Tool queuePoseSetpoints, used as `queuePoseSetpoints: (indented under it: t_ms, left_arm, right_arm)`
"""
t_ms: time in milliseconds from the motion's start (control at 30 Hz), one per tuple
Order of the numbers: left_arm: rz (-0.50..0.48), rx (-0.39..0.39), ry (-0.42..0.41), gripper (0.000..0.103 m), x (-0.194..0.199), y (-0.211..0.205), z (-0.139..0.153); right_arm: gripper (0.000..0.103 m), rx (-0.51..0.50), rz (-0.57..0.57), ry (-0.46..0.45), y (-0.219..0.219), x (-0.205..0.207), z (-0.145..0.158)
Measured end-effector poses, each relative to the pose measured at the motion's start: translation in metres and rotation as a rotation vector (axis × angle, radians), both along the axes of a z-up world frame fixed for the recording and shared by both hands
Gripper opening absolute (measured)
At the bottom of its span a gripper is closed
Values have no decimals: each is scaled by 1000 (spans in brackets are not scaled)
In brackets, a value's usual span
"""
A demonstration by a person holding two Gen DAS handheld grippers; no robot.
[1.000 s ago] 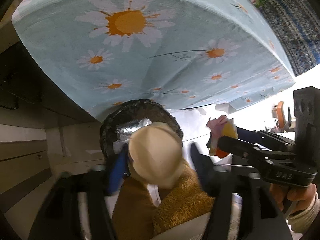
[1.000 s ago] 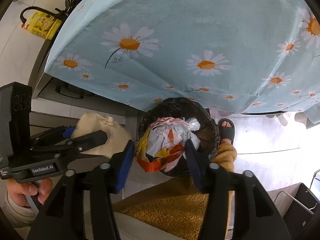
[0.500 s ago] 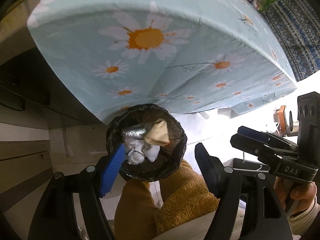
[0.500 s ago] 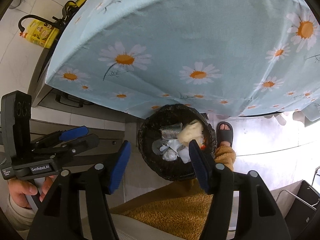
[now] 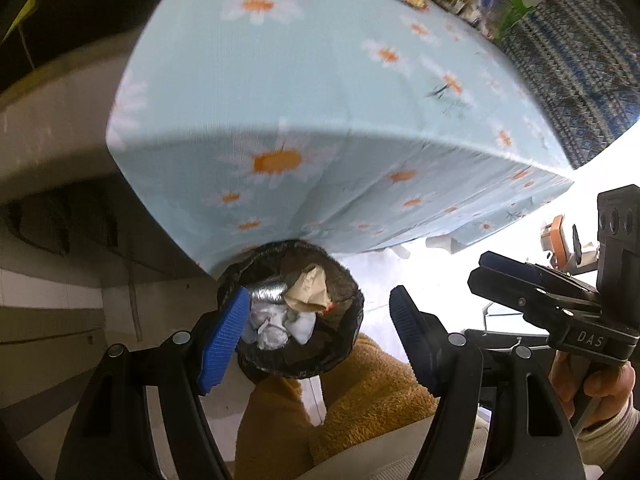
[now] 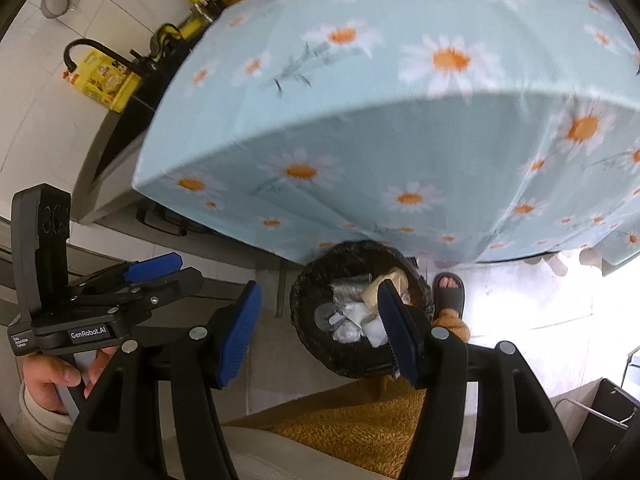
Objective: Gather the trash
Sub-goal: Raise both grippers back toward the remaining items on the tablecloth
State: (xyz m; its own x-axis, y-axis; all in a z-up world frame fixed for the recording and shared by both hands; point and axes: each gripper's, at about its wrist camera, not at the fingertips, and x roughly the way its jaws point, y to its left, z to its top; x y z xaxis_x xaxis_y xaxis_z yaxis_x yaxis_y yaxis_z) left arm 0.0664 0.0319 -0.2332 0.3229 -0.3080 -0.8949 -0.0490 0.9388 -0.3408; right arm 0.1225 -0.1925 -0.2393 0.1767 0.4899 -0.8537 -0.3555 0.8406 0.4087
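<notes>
1. Under the near edge of the table (image 5: 320, 92), draped in its daisy cloth, the floor carries everything that matters just now
2. Down by the table's near corner stands the bin (image 5: 294, 312), black-lined and well filled, the person's slippered foot (image 6: 448, 290) just beside it
3. Both tools hover above it: the left gripper (image 5: 316, 336) and the right gripper (image 6: 320, 332) each have jaws spread wide, gripping nothing
4. Inside the bin lie the tan paper wad (image 5: 306, 290), a silver foil piece (image 5: 266, 294) and white tissues (image 5: 280, 326)
5. To my eye a drop is done; next calls for lifting to the tabletop to look for more trash
</notes>
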Motion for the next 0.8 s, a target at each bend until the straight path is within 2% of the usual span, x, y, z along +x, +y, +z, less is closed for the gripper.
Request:
queuePoseSetpoints:
  t_ms: [500, 800]
  left_arm:
    - [-33, 25, -161, 70, 22, 5, 70]
    - [-17, 40, -232, 70, 59, 4, 100]
  right_arm:
    - [62, 27, -44, -166, -10, 21, 65]
    - [64, 40, -38, -240, -17, 63, 95]
